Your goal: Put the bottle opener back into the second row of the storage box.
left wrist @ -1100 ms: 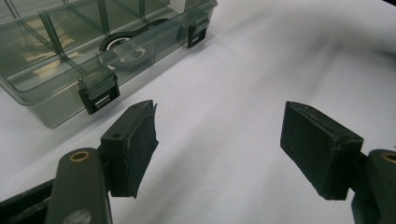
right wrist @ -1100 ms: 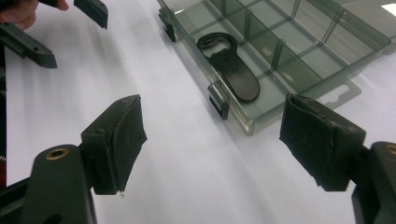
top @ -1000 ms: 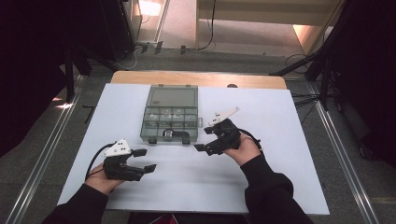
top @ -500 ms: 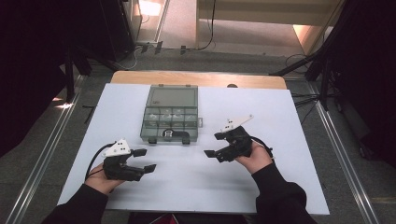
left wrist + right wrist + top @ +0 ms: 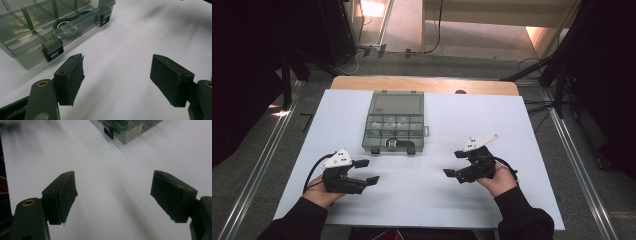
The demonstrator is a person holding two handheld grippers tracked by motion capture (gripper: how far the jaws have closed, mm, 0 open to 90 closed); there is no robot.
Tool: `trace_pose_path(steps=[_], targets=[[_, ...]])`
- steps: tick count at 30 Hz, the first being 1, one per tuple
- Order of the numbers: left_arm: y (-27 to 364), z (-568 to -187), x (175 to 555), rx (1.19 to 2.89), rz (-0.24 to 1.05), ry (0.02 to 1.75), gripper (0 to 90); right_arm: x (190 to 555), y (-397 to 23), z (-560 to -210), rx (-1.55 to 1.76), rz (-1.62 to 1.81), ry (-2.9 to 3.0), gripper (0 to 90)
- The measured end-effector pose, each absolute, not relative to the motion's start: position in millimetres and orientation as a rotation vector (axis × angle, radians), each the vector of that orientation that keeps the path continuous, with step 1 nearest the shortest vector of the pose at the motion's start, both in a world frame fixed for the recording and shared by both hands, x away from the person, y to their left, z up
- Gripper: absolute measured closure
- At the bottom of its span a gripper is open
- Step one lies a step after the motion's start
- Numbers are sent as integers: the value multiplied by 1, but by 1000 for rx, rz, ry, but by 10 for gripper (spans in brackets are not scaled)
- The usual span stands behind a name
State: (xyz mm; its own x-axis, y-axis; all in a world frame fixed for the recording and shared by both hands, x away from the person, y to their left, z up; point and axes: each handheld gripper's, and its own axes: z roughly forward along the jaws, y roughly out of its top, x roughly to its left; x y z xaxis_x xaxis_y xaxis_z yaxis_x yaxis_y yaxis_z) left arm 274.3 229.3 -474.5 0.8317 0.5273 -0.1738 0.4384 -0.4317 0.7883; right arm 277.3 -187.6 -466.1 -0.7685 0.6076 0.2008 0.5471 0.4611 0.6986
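Nearest the person, two hands, two grippers. The left gripper (image 5: 368, 171) sits low over the white table sheet (image 5: 422, 200), jaws spread wide, nothing between them. The right gripper (image 5: 453, 164) hangs well off to the other side, jaws just as wide apart, also empty.

Farther out, between and beyond them, one clear plastic compartment box (image 5: 394, 121), lid closed, two black latches on its front edge; the left gripper view catches both, one latch (image 5: 52, 51) just ahead of the jaws. A black-rimmed ring (image 5: 63, 25) rests inside a front compartment.

My read: this is the approach step, with nothing grasped. Next calls for the left gripper to ease forward and close on the nearer latch, the right steadying the box.
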Motion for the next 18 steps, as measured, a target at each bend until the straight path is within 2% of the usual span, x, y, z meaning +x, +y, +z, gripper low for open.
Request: trace_pose_path(steps=[18], targets=[[229, -475, 274, 2087, 122, 706, 268, 257, -219, -479, 1104, 1209, 2565, 220]])
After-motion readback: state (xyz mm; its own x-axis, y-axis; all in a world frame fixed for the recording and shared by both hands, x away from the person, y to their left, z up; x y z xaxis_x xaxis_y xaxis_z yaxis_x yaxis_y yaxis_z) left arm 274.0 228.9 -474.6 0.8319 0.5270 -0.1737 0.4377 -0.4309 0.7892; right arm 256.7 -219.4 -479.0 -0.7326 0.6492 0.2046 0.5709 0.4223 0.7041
